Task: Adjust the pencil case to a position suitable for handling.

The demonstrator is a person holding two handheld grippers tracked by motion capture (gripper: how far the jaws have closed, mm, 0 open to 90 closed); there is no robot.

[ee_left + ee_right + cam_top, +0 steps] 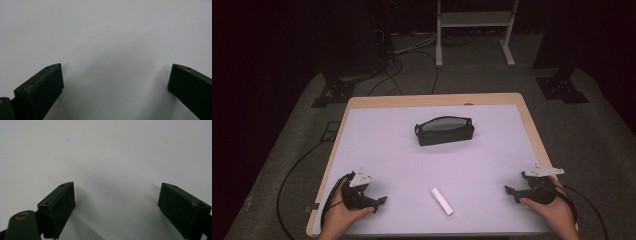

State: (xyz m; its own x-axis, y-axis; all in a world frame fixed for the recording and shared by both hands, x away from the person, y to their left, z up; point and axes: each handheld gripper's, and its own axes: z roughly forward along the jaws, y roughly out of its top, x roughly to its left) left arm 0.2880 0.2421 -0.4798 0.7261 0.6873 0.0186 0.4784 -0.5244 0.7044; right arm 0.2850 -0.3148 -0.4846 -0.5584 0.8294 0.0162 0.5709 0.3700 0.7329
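Observation:
A black zippered pouch (444, 131) lies open in the middle of the white table (392, 150), toward its far side. A small white stick-shaped object (441, 201) lies flat near the front edge, between the two hands. My left gripper (379, 201) rests low at the front left, held by a hand, pointing right. My right gripper (514, 185) rests at the front right, pointing left. In the left gripper view my left gripper (116, 67) has its jaws wide apart over bare white surface. In the right gripper view my right gripper (117, 185) is likewise open with nothing between the jaws.
A wooden rim (532, 125) borders the table. Beyond it stand black stand bases (560, 87), cables on the grey floor (412, 65) and a white frame (474, 30). Wide bare surface lies around the pouch.

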